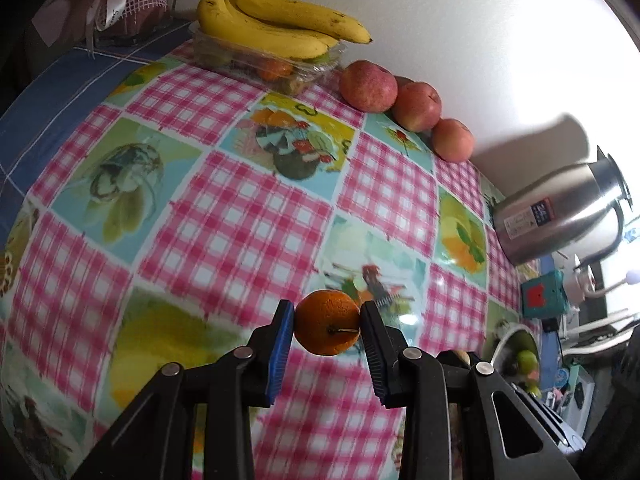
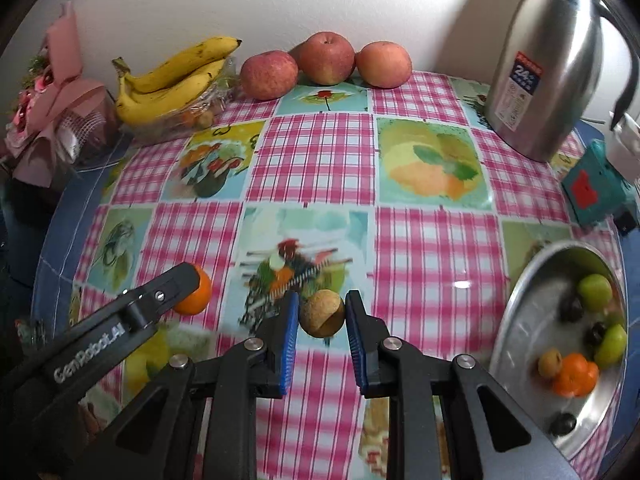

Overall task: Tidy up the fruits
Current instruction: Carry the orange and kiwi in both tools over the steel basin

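Midway: left gripper (image 1: pixel 327 330) clamped on orange (image 1: pixel 327 327) at lower centre, right gripper (image 2: pixel 322 314) closed on small tan fruit (image 2: pixel 322 313) at lower centre, both clear of cloth; metal bowl (image 2: pixel 516 344) lower right already part-filled; apples (image 2: pixel 326 58), bananas (image 2: pixel 176 76) untouched along top.

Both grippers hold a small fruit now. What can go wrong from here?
1. The orange is round and the left gripper pinches it only at its sides, so it may slip and roll on the table.
2. The brown fruit in the right gripper may drop before reaching the metal bowl.
3. The bowl already holds several fruits, so one dropped in may bounce out.
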`<state>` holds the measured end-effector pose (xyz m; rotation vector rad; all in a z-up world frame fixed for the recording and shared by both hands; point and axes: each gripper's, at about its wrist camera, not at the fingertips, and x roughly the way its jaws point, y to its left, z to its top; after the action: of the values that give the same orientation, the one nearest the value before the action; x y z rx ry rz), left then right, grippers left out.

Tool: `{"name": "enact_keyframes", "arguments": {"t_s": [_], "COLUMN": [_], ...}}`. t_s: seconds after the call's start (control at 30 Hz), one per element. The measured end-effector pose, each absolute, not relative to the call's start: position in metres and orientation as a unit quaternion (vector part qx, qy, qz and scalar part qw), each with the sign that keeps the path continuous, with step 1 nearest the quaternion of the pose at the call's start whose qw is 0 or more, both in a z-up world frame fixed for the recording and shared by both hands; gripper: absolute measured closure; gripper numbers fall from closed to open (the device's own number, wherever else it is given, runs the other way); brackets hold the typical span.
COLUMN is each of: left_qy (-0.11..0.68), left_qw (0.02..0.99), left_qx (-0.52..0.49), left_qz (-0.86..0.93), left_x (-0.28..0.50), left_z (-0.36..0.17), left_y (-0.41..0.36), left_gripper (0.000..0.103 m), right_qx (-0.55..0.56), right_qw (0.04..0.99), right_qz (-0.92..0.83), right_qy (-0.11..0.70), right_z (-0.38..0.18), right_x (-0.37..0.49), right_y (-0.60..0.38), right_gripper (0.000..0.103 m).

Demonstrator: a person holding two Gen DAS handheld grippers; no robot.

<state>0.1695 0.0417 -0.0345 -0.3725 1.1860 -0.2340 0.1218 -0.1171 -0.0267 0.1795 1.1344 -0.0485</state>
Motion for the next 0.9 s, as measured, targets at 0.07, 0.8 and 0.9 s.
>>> {"name": "enact_keyframes", "arguments": {"t_s": [0.07, 0.8, 0.9], "left_qy": [0.557, 0.543, 0.542], "left_qw": [0.806, 0.82, 0.819], "left_qx": [-0.165, -0.091, -0.083], "left_qz": [-0.112, -0.159, -0.168], "left_x": [0.159, 0.106, 0.104], "left_z": [-0.032, -0.008, -0.007], "left_y": [0.038, -0.03, -0.042], "left_gripper": [0.066, 0.066, 0.066], "right_qx": [0.082, 0.126, 0.129], "right_qw": [0.84, 0.83, 0.83], "right_qz": [-0.024, -0.054, -0.056], "right_qy": [0.536, 0.54, 0.54], "right_z": [-0.024, -0.029, -0.029], "right_x": [0.109, 0.028, 0.028], "right_y": [-0.118, -0.173, -0.18], "right_gripper": [0.078, 0.078, 0.078]}}
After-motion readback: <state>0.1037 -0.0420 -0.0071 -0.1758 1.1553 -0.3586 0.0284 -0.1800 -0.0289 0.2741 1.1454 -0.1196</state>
